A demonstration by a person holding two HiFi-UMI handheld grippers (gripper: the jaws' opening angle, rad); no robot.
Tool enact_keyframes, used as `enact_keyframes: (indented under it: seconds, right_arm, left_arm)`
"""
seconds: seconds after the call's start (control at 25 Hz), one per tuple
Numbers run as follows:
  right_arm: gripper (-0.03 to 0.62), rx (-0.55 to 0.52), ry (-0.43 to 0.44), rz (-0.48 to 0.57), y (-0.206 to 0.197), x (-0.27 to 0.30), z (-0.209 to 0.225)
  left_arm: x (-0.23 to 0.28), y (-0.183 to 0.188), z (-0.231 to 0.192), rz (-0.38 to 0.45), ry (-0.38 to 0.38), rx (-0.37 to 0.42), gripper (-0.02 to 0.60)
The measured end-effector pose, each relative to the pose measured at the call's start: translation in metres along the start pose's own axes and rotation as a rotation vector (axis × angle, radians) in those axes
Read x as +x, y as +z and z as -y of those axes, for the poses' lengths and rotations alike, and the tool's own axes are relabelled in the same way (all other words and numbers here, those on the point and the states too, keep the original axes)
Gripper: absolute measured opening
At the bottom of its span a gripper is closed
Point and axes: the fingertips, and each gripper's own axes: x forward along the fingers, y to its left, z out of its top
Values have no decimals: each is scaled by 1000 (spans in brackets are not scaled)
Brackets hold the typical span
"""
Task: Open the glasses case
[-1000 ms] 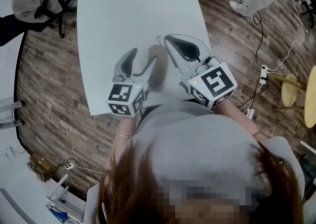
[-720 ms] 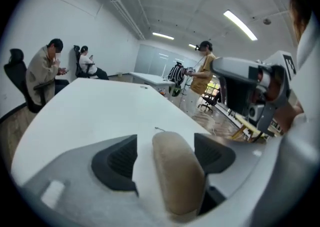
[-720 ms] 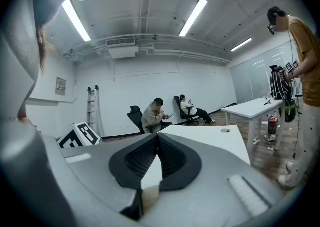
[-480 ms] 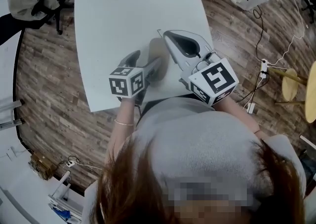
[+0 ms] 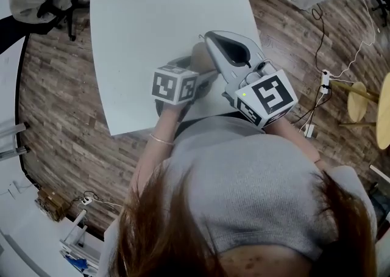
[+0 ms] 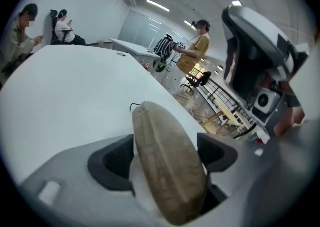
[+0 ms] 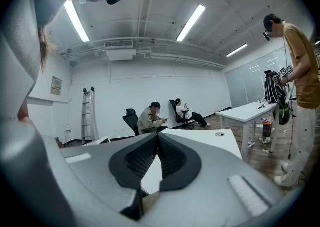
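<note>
Left hand-held gripper (image 6: 165, 158) opening wide astride the glasses case (image 6: 160, 136), right hand-held gripper (image 7: 157, 158) shut, empty; off-centre squeeze could topple it

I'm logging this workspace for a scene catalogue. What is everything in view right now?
glasses case: one, tan, on the table between the left claw's jaws
table: one, white, under both claws
second table: one, white, beside the standing person
ladder: one, grey, against the back wall
seated people: two, on dark chairs beyond the table
standing person: one, yellow shirt, by the second table
power strip: one, white, on the wooden floor
left claw: one, grey, jaws opening around the case
right claw: one, grey, jaws shut, empty
</note>
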Motion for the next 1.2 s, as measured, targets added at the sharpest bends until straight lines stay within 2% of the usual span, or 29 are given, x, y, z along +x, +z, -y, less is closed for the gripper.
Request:
enact_keyframes:
  seconds: [0.2, 0.36, 0.48, 0.72, 1.0, 1.2]
  right_arm:
    - [3, -6, -10, 5, 1, -2, 2]
    - [3, 6, -23, 2, 0, -6, 5]
    - [4, 1, -22, 4, 0, -8, 8]
    - [3, 0, -19, 4, 1, -8, 9]
    - [5, 6, -19, -2, 0, -7, 9]
    - [3, -4, -18, 7, 3, -8, 9]
  left_arm:
    - [16, -5, 11, -93, -17, 62, 400]
    - [27, -15, 24, -164, -73, 45, 358]
    - [30, -15, 25, -187, -78, 58, 350]
    - [28, -13, 23, -157, -95, 18, 344]
    - [26, -12, 24, -129, -120, 35, 328]
    - [22, -10, 23, -86, -145, 9, 320]
